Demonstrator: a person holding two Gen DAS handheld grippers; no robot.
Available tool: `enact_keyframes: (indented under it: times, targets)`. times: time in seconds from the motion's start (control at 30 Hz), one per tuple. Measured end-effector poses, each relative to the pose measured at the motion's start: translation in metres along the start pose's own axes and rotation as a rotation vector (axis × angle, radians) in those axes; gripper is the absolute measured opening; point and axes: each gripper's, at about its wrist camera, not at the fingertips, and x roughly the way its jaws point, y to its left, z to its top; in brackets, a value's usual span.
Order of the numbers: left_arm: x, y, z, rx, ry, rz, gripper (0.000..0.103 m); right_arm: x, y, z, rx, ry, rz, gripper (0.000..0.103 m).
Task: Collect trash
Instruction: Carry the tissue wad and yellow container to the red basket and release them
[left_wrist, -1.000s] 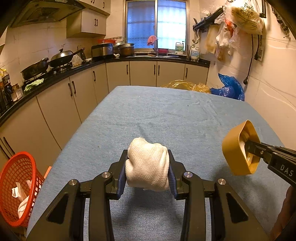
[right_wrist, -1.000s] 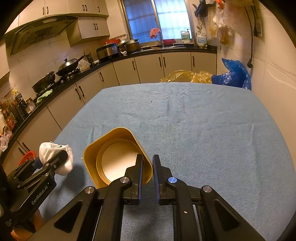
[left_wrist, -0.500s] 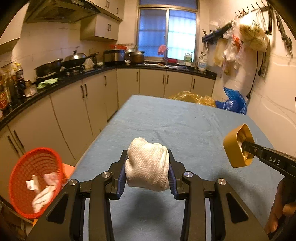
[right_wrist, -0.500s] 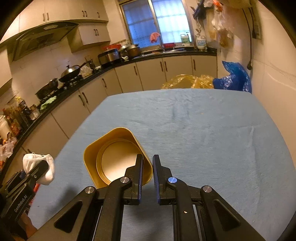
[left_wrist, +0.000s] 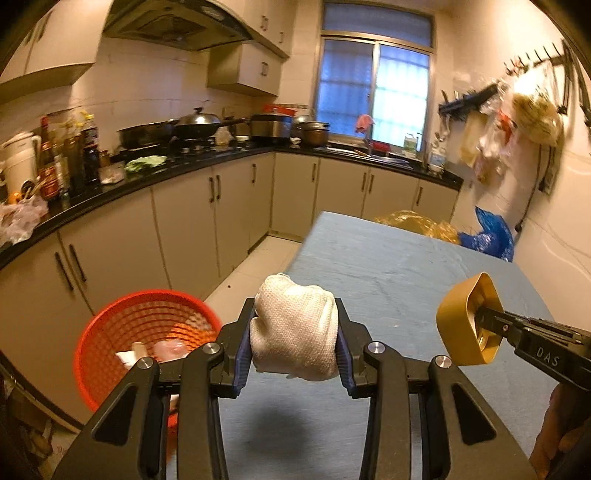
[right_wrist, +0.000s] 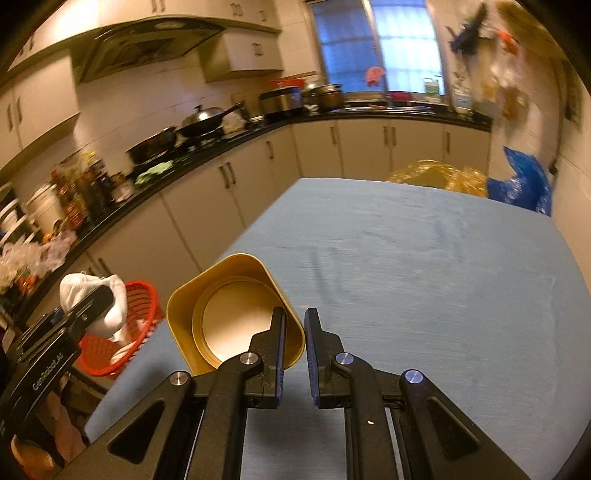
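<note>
One wad of white cloth (left_wrist: 295, 328) is clamped between the two pads of the left gripper (left_wrist: 294, 332) and is held in the air above the near left edge of the table (left_wrist: 388, 266). One gold cup (right_wrist: 232, 310), square-rimmed with a round inner base, is pinched by its wall in the right gripper (right_wrist: 294, 334), whose jaws are closed onto that wall with one finger inside the cup and one outside; the cup is carried off the table surface, open mouth turned back toward the right wrist camera. One red mesh basket (left_wrist: 122, 332) stands on the floor just beyond the left edge of the table and holds several pale scraps; their count cannot be determined. The table carries one blue cloth cover. At its far end lie one crumpled yellow bag (left_wrist: 417, 223) and one blue bag (left_wrist: 491, 240), side by side. Two gripper units are present, one per hand; part of a hand (left_wrist: 557, 432) shows under the right unit. Compared with the frames one second earlier, both units have shifted toward the table's left edge and risen: the basket, formerly at the lower left corner of the left wrist view, now sits close beside the left gripper, and the floor between table and cabinets (left_wrist: 184, 221) has come into view. Both grips are unchanged.
</note>
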Motion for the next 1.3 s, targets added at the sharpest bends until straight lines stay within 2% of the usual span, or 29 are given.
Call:
enact_keyframes:
  times: [0.37,0.67,0.93,1.3]
  targets:
    - [-0.013,0.088,-0.003,-0.104,-0.011,0.11,0.037,0.03,0.09,0.002,-0.123,0.054,0.1,0.011]
    - [-0.023,0.149,-0.017,-0.128,0.005,0.177,0.037,0.048,0.155,0.003,-0.205,0.081,0.179,0.011]
    - [-0.017,0.166,-0.025,-0.14,0.032,0.173,0.037,0.074,0.186,0.002,-0.228,0.134,0.206,0.011]
    - [0.002,0.175,-0.034,-0.141,0.07,0.165,0.037,0.105,0.193,0.002,-0.22,0.188,0.21,0.011]
